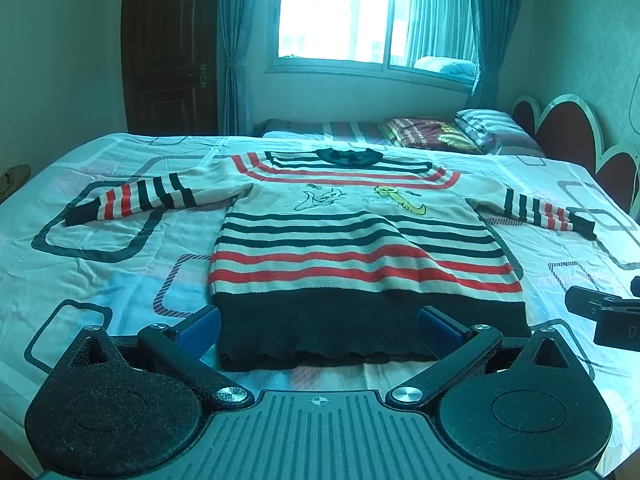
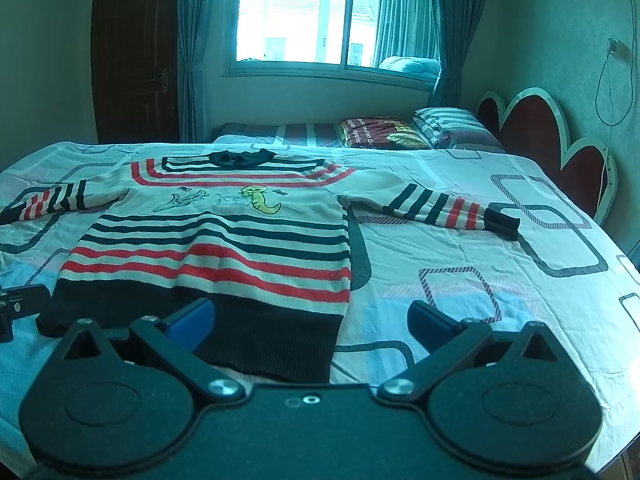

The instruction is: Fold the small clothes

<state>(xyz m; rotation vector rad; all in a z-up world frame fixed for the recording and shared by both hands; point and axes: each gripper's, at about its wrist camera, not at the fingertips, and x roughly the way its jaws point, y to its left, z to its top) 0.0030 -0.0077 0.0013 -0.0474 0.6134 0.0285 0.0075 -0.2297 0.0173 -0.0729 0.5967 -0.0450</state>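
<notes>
A small striped sweater (image 1: 352, 240) lies flat and face up on the bed, sleeves spread out to both sides, dark hem nearest me. It also shows in the right wrist view (image 2: 216, 236). My left gripper (image 1: 319, 326) is open, its blue pads on either side of the hem's middle, just in front of it. My right gripper (image 2: 310, 320) is open over the hem's right corner. The right gripper's body shows at the right edge of the left wrist view (image 1: 604, 316). Both are empty.
The bed sheet (image 2: 480, 280) has rounded rectangle patterns. Pillows (image 2: 440, 124) and a folded blanket (image 2: 380, 134) lie at the far end by the headboard (image 2: 560, 140). A window (image 2: 332, 20), curtains and a dark door (image 2: 132, 60) stand behind.
</notes>
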